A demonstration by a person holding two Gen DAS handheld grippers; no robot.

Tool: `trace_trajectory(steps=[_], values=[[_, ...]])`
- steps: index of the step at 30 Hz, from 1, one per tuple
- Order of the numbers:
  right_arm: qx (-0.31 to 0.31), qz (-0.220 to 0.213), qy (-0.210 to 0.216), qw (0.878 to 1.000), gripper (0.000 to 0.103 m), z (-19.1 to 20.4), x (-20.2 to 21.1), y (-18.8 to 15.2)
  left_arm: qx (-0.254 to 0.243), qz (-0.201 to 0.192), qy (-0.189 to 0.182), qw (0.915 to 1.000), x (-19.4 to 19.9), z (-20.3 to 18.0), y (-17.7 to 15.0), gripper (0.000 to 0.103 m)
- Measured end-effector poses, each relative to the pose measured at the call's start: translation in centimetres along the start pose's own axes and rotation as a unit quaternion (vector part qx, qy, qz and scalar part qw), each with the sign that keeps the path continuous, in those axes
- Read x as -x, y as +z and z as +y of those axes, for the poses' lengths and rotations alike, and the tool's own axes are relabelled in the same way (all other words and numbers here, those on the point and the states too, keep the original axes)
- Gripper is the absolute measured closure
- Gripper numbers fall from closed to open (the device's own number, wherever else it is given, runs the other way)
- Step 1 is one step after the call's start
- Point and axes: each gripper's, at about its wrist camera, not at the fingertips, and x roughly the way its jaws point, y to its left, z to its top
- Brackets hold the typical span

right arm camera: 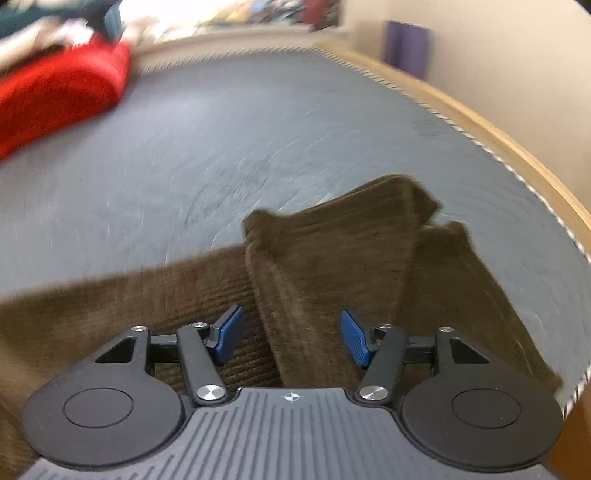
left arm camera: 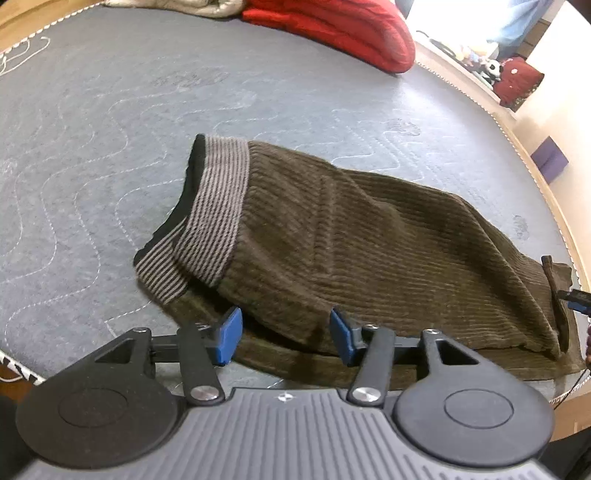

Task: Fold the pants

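Brown corduroy pants point(left arm camera: 369, 236) lie on the grey quilted mattress point(left arm camera: 110, 147), folded lengthwise, with the striped waistband point(left arm camera: 214, 214) at the left. My left gripper point(left arm camera: 286, 338) is open just above the near edge of the pants, close to the waistband end, with nothing between its blue pads. In the right wrist view the leg ends of the pants point(right arm camera: 332, 258) lie folded over in front of my right gripper point(right arm camera: 291, 338), which is open and empty just above the cloth. That view is blurred by motion.
A red garment point(left arm camera: 343, 29) and a pale one point(left arm camera: 184, 5) lie at the far side of the mattress. The wooden bed frame point(right arm camera: 480, 122) runs along the right edge, close to the leg ends. A purple object point(right arm camera: 406, 44) stands by the wall.
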Motion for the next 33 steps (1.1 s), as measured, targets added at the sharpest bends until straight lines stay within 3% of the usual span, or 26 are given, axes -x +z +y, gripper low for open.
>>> trace_trajectory(steps=[4, 7, 10, 11, 12, 15, 18, 21, 23, 26, 29, 31, 33], values=[[0.04, 0.014, -0.046, 0.998, 0.042, 0.6, -2.2, 0.7, 0.008, -0.001, 0.006, 0.9999, -0.4, 0.5, 0.0, 0.042], [0.01, 0.027, -0.052, 0.998, 0.045, -0.1, -2.9, 1.2, 0.024, -0.007, 0.016, 0.9996, -1.2, 0.9, 0.5, 0.041], [0.007, 0.028, -0.056, 0.998, 0.066, -0.3, -3.5, 1.1, 0.03, -0.012, 0.025, 0.9992, -1.7, 1.2, 1.0, 0.04], [0.004, 0.025, -0.054, 0.998, 0.084, -0.5, -3.4, 1.1, 0.03, -0.01, 0.028, 0.9991, -1.9, 1.2, 1.0, 0.04], [-0.004, 0.023, -0.048, 0.999, 0.093, -0.8, -3.1, 1.2, 0.028, -0.009, 0.03, 0.9991, -2.1, 1.3, 1.0, 0.04], [-0.037, 0.015, -0.038, 0.998, 0.094, -1.9, -2.2, 1.2, 0.017, -0.011, 0.035, 0.9992, -2.1, 1.0, 1.0, 0.04], [-0.081, -0.005, -0.068, 0.994, 0.094, -4.2, -0.6, 0.9, 0.021, -0.015, 0.042, 0.9988, -1.9, 1.2, 1.0, 0.04], [-0.167, -0.028, -0.098, 0.981, 0.096, -7.7, 1.6, 0.4, 0.028, -0.02, 0.055, 0.9979, -1.6, 1.4, 1.1, 0.041], [-0.233, -0.03, -0.114, 0.965, 0.096, -10.4, 2.8, -0.5, 0.032, -0.023, 0.058, 0.9975, -1.5, 1.4, 1.1, 0.044], [-0.297, -0.006, -0.113, 0.948, 0.096, -12.9, 3.5, -2.4, 0.025, -0.025, 0.07, 0.9969, -1.5, 1.1, 1.2, 0.051], [-0.328, 0.016, -0.113, 0.938, 0.096, -14.0, 3.8, -4.2, 0.017, -0.027, 0.081, 0.9962, -1.4, 1.0, 1.2, 0.072], [-0.337, 0.005, -0.106, 0.935, 0.096, -14.3, 4.4, -4.7, 0.001, -0.033, 0.083, 0.996, -1.3, 0.6, 1.4, 0.081], [-0.328, -0.014, -0.097, 0.94, 0.096, -14.2, 5.1, -4.5, -0.013, -0.044, 0.087, 0.9952, -1.0, 0.2, 1.4, 0.081]])
